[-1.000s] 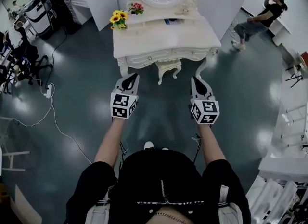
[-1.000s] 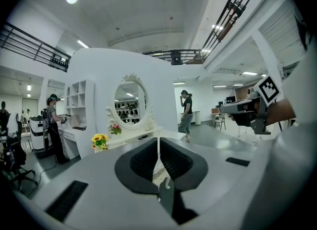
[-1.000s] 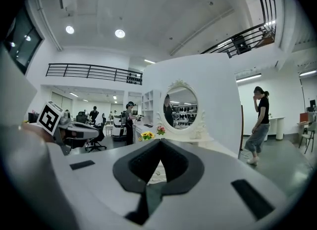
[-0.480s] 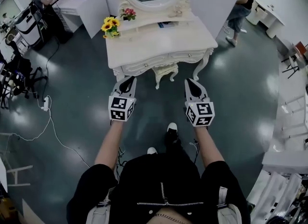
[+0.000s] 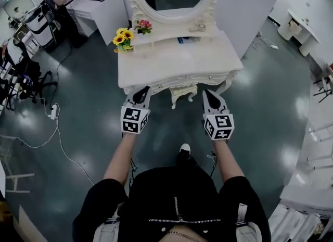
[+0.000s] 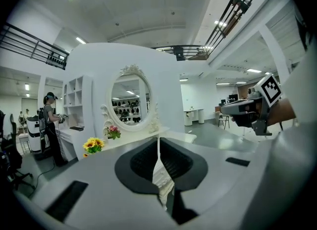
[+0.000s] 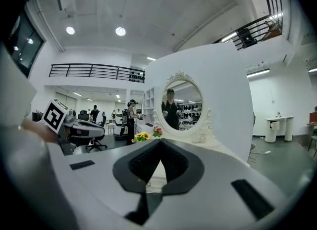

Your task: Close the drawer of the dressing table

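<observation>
I've closed in on the table (image 5: 179, 59), so my left gripper (image 5: 141, 91) and right gripper (image 5: 208, 94), both pinched shut and empty, now sit just before its front edge, where the drawer (image 5: 177, 81) awaits a push.

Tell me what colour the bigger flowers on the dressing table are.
Yellow. The flowers show best in the head view.

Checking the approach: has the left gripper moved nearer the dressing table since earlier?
Yes. The left gripper has moved toward the dressing table; the floor gap before its front edge is gone.
</observation>
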Available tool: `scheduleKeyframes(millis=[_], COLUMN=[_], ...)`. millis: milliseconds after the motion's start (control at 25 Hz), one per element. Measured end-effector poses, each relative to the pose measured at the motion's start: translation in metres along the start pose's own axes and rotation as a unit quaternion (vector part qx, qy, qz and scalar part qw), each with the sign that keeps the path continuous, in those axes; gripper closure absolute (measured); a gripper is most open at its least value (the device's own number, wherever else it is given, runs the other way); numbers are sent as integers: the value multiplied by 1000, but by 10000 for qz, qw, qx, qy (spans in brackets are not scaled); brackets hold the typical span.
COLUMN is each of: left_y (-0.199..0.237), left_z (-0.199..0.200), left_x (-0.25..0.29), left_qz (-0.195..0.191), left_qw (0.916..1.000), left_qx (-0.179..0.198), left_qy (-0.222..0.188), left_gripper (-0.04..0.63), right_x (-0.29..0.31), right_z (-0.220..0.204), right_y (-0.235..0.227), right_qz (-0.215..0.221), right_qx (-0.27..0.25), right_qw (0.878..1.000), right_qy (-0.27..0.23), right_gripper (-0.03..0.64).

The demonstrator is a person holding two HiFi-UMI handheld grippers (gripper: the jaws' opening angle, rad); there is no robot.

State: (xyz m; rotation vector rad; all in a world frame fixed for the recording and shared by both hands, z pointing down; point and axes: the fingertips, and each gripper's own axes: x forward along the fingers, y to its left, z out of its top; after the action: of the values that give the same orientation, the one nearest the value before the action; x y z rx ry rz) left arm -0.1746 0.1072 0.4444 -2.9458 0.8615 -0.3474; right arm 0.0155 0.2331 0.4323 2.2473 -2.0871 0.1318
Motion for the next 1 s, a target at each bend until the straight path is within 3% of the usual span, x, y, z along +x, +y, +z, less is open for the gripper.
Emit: scheduleKeyframes(millis=[480, 1000], left_y=[5, 30], left_z=[28, 26], left_x=[121, 196], left_qz=[629, 721], left_qw=[9979, 9970], left_qx=[-173, -231], left_qy=[60, 141], left_gripper=[565, 565], right_x=[103, 179], right_z=[13, 3], right_y=[-110, -146], right_qz=[642, 938], right_qx=[-29, 10], right_qw=[9979, 9954], right_qy=[30, 176], right_gripper=[611, 611])
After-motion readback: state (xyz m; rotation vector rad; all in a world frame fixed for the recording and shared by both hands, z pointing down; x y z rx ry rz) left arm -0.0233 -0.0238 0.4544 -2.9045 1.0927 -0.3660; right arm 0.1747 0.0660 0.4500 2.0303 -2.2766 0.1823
